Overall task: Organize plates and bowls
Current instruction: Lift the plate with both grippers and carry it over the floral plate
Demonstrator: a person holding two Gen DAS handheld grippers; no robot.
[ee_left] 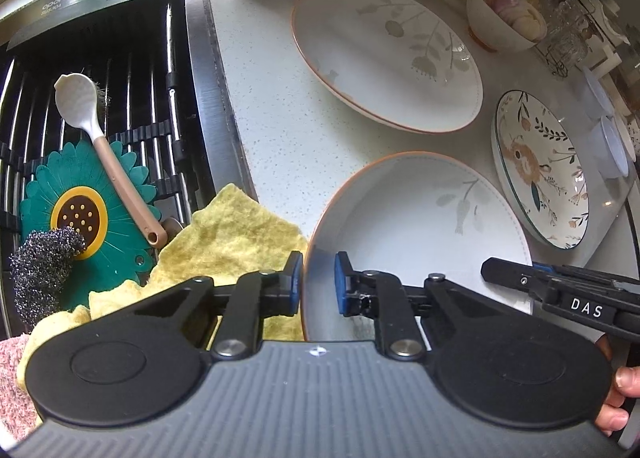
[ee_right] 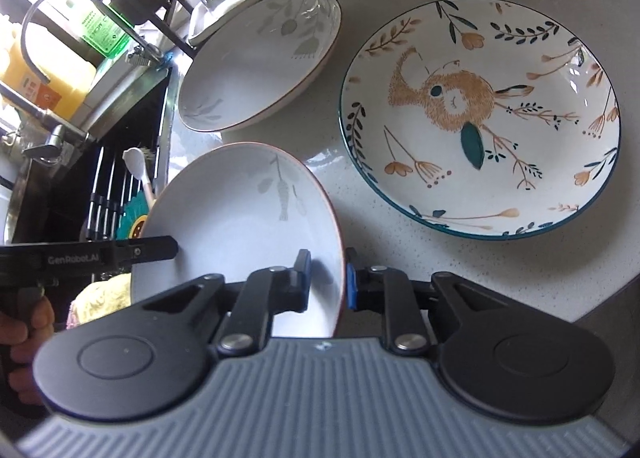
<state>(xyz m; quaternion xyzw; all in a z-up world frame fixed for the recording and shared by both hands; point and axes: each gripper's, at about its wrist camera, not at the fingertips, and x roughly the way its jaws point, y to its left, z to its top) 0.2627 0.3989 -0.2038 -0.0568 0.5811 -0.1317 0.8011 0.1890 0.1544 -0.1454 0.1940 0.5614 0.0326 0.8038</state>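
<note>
White near plate [ee_left: 420, 225] gripped at opposite rims by left claw [ee_left: 318, 284] and right claw [ee_right: 328, 280].

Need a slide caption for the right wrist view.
Both grippers, right gripper and left gripper, clamp the near leaf-print plate beside the rabbit plate.

My left camera looks close from the near plate [ee_left: 420, 225] toward the sink [ee_left: 100, 105]; my right camera faces the rabbit plate [ee_right: 480, 117]; both share that near plate
</note>
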